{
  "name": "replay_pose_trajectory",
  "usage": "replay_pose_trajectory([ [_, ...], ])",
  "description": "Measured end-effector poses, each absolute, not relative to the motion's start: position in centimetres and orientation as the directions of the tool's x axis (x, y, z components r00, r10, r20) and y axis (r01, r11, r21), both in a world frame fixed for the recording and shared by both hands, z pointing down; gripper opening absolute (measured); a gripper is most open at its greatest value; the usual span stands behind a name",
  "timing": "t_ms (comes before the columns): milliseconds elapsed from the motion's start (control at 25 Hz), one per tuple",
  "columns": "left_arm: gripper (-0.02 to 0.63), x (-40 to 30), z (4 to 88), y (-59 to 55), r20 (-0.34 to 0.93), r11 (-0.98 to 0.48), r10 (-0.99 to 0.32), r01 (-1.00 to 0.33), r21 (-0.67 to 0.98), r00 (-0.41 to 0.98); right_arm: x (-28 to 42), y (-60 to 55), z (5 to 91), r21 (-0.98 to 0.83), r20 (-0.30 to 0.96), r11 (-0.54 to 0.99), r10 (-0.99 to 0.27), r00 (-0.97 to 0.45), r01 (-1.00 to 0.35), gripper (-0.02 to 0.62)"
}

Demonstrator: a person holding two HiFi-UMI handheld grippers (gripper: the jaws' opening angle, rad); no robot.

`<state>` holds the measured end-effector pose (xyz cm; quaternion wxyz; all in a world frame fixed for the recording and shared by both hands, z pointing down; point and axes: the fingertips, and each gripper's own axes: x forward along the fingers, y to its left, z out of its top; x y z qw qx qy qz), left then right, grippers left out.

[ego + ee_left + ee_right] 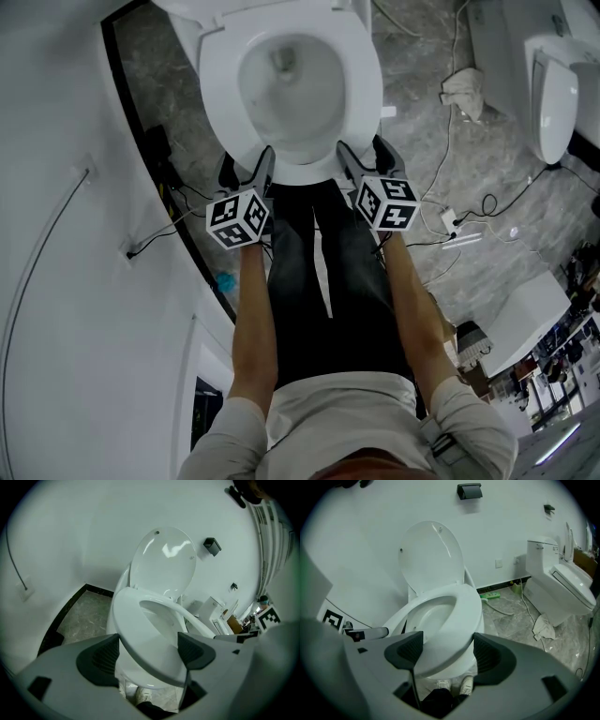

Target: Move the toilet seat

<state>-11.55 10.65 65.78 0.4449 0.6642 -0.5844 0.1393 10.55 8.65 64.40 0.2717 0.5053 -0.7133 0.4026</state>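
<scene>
The white toilet seat (361, 70) lies over the bowl (286, 89), with the lid (164, 562) standing upright against the wall. My left gripper (247, 167) is at the seat's front left and my right gripper (367, 153) at its front right. In the left gripper view the seat's front rim (140, 639) runs between the wide-apart jaws of the left gripper (147, 653). The right gripper view shows the same, the rim (450, 630) passing between the jaws of the right gripper (447, 651). Both stand open. The seat looks slightly raised at the front.
A white wall (66, 234) runs close on the left. A second toilet (560, 590) stands to the right, with a crumpled cloth (543, 627) and cables (450, 220) on the marble floor. The person's shoes (450, 685) are just in front of the bowl.
</scene>
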Motion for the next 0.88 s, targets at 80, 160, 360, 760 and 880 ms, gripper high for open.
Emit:
replay_pose_trajectory([
  [80, 0.397, -11.5, 65.4, 10.6, 0.7, 0.081, -0.657, -0.898, 0.432, 0.278, 10.6, 8.6, 64.0, -0.302, 0.791, 0.164, -0.507, -0.343, -0.939, 0.356],
  [160, 0.397, -11.6, 65.1, 10.4, 0.696, 0.083, -0.662, -0.897, 0.435, 0.277, 10.6, 8.4, 63.7, -0.304, 0.787, 0.163, -0.513, -0.344, -0.939, 0.356],
  [360, 0.397, -11.8, 64.2, 10.2, 0.685, 0.088, -0.674, -0.891, 0.445, 0.275, 10.4, 8.2, 62.7, -0.31, 0.777, 0.157, -0.526, -0.345, -0.938, 0.356],
  [760, 0.397, -11.6, 62.5, 9.4, 0.665, 0.096, -0.698, -0.885, 0.456, 0.267, 10.7, 7.4, 61.0, -0.323, 0.757, 0.146, -0.553, -0.348, -0.935, 0.353],
  [880, 0.397, -11.8, 62.0, 9.3, 0.656, 0.101, -0.708, -0.881, 0.462, 0.263, 10.5, 7.2, 60.5, -0.327, 0.749, 0.144, -0.563, -0.349, -0.934, 0.353],
])
